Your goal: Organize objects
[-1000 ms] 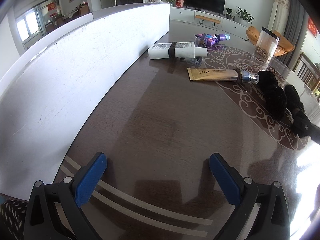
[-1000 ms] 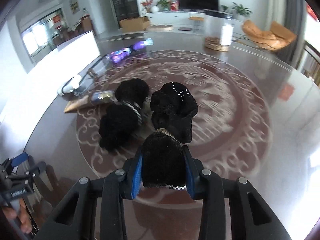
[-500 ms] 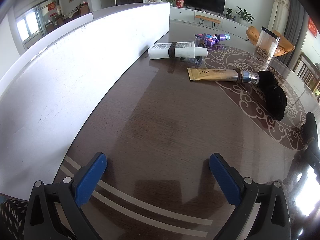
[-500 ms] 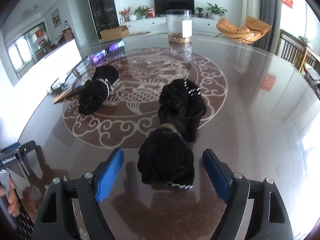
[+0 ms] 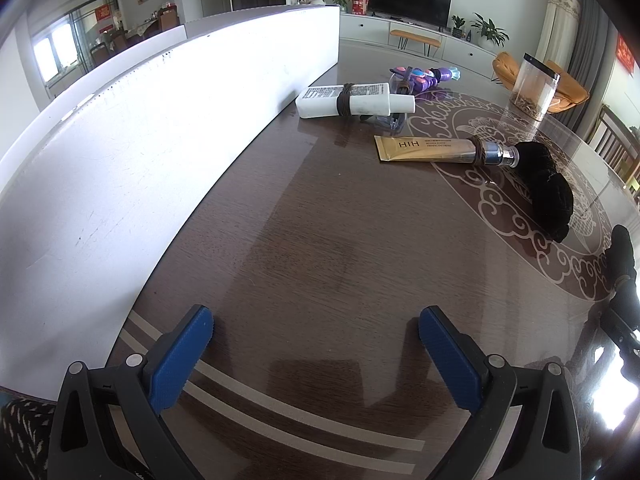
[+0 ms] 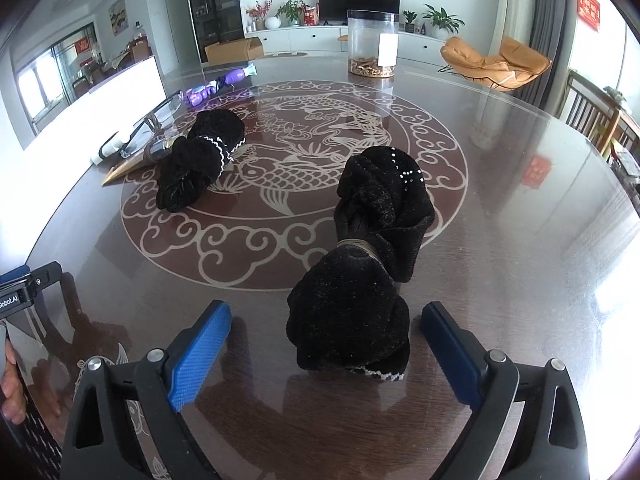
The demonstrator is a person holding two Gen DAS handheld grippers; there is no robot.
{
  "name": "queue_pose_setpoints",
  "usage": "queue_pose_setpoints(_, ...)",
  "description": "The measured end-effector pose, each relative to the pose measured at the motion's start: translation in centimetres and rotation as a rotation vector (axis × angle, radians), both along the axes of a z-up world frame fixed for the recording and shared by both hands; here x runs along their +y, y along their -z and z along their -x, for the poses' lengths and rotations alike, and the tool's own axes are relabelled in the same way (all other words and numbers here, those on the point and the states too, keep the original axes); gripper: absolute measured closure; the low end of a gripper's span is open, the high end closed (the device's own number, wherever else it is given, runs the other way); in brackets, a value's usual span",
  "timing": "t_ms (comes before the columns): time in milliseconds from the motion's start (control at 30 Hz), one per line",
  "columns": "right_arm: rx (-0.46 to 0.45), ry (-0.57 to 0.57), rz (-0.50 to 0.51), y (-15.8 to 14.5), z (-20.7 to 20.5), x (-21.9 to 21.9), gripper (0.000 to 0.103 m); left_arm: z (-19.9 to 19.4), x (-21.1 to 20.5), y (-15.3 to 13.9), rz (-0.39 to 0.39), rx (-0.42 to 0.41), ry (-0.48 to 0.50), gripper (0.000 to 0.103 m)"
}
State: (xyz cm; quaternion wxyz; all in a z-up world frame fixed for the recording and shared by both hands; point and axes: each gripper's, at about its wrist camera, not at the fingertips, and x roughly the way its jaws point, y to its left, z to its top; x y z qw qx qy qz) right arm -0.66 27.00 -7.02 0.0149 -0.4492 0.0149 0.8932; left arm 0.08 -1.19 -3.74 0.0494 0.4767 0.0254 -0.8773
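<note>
While my left hand-held gripper (image 5: 316, 344) hung with its jaws apart over bare surface (image 5: 320, 240), nothing between them, I judged the step in hand to be the right one's release. Leftmost lay the white bottle (image 5: 348, 99) by the white board (image 5: 140, 152), its label print too small to read. Next came the gold tube (image 5: 424, 149), which read "HIH", the finer lines under it illegible. Beside the tube's cap lay one black bundle (image 6: 200, 160). Further right, the right hand-held gripper (image 6: 326, 344) was opening, the second black bundle (image 6: 360, 280) lying on the surface between its fingers, with neither pad touching it. To finish cleanly, I reckoned I should draw straight back without dragging the fabric. A tag at the left edge read "Robot.AI".
</note>
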Motion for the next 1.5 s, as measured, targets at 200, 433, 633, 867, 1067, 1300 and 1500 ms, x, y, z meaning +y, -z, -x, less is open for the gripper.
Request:
queue_pose_setpoints(200,-0.001,-0.002,0.000,0.0,0.0,-0.1,0.005,0.0,0.0,0.0,-0.001,-0.001,0.000,0.000)
queue_pose_setpoints(433,-0.006,-0.007,-0.003,0.1,0.0,-0.2,0.003,0.0,0.0,0.0,-0.001,-0.001,0.000,0.000)
queue_pose_setpoints(633,-0.005,-0.007,-0.002,0.1,0.1,-0.3,0.003,-0.1,0.1,0.1,0.000,0.001,0.002,0.000)
queue_pose_setpoints(867,-0.002,-0.009,0.005,0.0,0.1,-0.2,0.003,0.0,0.0,0.0,-0.001,-0.001,0.002,0.000)
queue_pose_setpoints(1067,-0.002,-0.010,0.008,0.0,0.1,-0.2,0.003,-0.5,-2.0,-0.8,-0.230,0.035,0.005,0.000)
queue_pose_setpoints(1300,-0.005,-0.010,0.002,0.0,0.1,-0.3,0.003,2.1,-2.3,-1.6,-0.396,0.048,-0.070,0.000)
queue_pose_setpoints(1500,-0.008,-0.019,-0.001,0.1,0.1,-0.3,0.002,9.7,1.9,-3.7,-0.354,0.036,0.009,0.000)
